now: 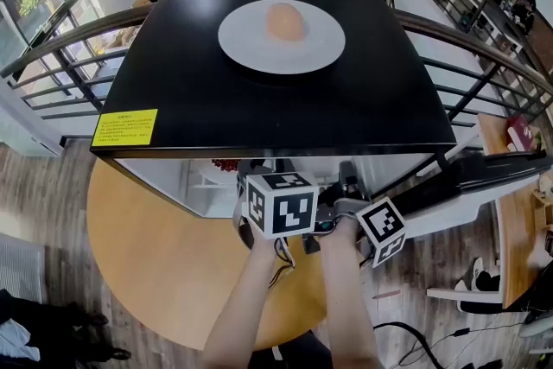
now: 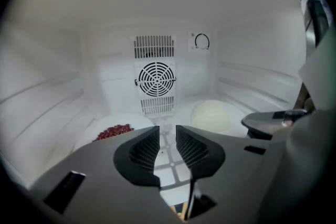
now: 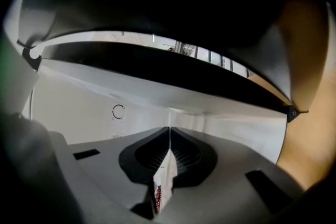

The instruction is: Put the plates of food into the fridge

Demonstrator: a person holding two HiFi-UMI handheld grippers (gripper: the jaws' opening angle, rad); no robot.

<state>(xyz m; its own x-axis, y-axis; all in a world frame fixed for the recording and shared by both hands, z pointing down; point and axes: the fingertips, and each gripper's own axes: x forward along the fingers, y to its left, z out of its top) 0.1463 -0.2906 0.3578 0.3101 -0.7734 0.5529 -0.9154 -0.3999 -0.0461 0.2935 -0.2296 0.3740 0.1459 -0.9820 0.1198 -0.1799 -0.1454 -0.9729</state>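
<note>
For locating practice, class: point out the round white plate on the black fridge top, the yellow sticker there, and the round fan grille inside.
Round white plate (image 1: 242, 41): head view, bare left part.
Yellow rectangular sticker (image 1: 125, 127): head view, its centre.
Round white fan grille (image 2: 156, 79): left gripper view, its hub.
</note>
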